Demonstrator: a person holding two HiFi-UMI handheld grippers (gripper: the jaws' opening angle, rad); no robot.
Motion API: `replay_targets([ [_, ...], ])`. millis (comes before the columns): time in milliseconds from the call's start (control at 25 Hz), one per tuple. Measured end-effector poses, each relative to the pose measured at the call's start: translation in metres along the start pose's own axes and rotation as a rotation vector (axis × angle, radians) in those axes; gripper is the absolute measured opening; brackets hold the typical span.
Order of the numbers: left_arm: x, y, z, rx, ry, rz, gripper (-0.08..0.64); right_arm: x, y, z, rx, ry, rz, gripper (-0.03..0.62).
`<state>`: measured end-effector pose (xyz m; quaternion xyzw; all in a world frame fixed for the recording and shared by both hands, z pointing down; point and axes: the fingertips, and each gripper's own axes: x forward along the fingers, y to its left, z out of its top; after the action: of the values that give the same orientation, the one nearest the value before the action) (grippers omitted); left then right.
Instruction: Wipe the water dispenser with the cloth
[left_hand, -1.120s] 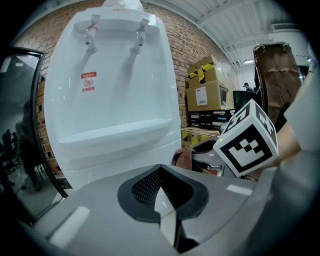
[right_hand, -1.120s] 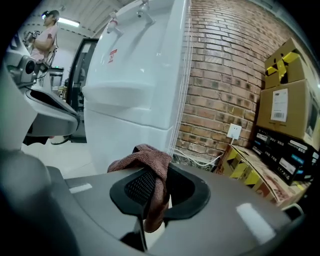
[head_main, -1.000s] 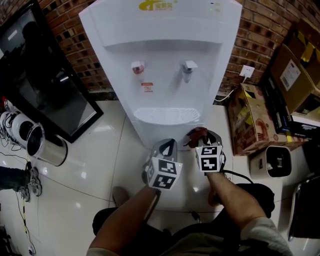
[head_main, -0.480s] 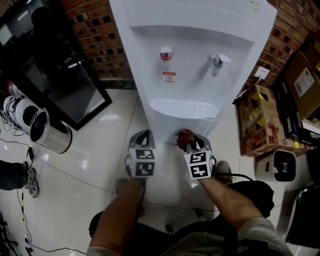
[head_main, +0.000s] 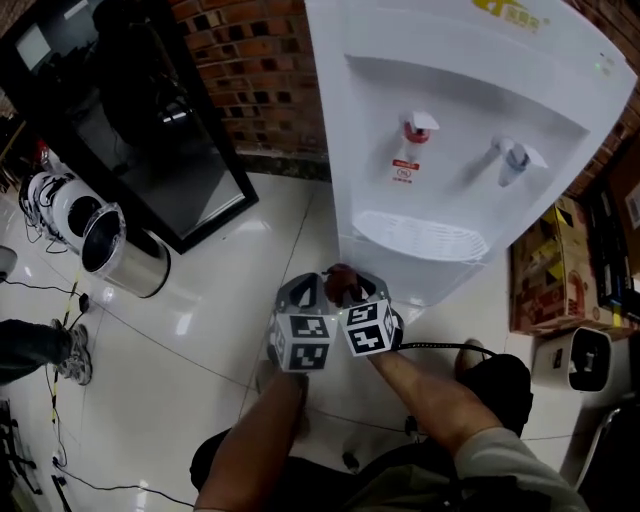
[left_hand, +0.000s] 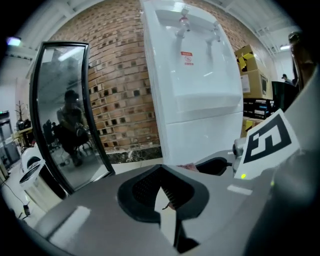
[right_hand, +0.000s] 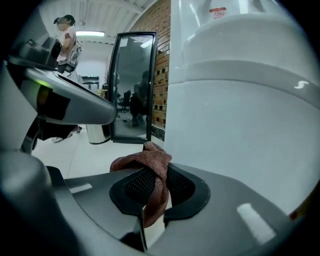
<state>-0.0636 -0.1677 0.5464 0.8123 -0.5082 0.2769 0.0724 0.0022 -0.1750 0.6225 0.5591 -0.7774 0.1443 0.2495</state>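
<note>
While the right tongs (right_hand: 156, 175) are held low in front of the dispenser (right_hand: 240, 110), the cloth (right_hand: 142, 159) sits clamped between their jaws. The jaws are partly closed and press the brown cloth from both sides. A bunched fold rises above the tips, and a tail hangs down through the gap behind them. In the right gripper view the cloth lies near the left edge of the dispenser's white lower panel; contact between the two cannot be confirmed. In the head view the cloth shows as a dark red lump at the tips of the right tongs, in front of the dispenser's base and below the drip tray (head_main: 420, 235).

The left tongs (left_hand: 161, 175) are held just beside the right tongs, on their left, with the two marker cubes almost touching. Their jaws are together, tips meeting, with nothing between them. They point toward the floor (head_main: 200, 330) near the dispenser's left corner and touch nothing visible.
</note>
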Motion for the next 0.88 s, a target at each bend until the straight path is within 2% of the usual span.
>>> replay_targets([
  [160,0.008,0.027,-0.018,0.001,0.036,0.032,0.000,0.022,-0.008,-0.005,0.010,0.037,-0.028,0.071],
  [320,0.014,0.033,-0.014,0.003,0.042,0.039,0.000,0.026,-0.008,-0.008,0.009,0.050,-0.030,0.071],
  [640,0.021,-0.014,-0.005,0.071,0.033,-0.043,0.000,-0.005,-0.033,-0.017,0.012,0.064,-0.065,0.071],
  [880,0.023,-0.059,0.010,0.111,0.006,-0.106,0.000,-0.043,-0.083,-0.041,0.041,0.088,-0.155,0.071],
])
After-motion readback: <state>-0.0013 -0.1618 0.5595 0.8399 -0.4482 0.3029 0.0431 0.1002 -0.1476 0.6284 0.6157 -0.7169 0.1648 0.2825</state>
